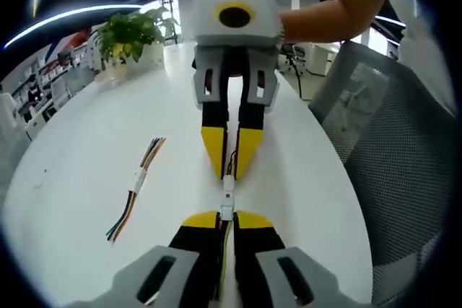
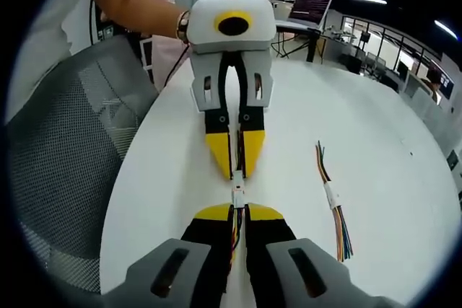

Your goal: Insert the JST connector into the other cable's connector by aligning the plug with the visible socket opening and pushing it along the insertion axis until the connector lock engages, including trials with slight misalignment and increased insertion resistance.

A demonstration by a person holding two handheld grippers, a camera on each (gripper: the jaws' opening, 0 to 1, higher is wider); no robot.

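Two white JST connector halves [image 1: 227,203] meet end to end in the short gap between the two grippers, above the white table [image 1: 79,142]. I cannot tell whether they are fully seated. In the left gripper view, my left gripper [image 1: 227,216] rises from the bottom, shut on its wired cable just behind the connector. My right gripper [image 1: 229,173] faces it from above, shut on the other cable. The right gripper view shows the same pair mirrored: right gripper [image 2: 239,211] below, left gripper [image 2: 237,172] above, connectors [image 2: 237,192] between the yellow tips.
A spare multicoloured cable with a white connector [image 1: 137,185] [image 2: 332,198] lies loose on the table. A grey mesh chair [image 1: 390,142] [image 2: 65,156] stands at the table's edge. A potted plant [image 1: 130,34] and a laptop [image 2: 314,1] stand farther off. A person's forearms [image 1: 325,16] [image 2: 137,5] hold the grippers.
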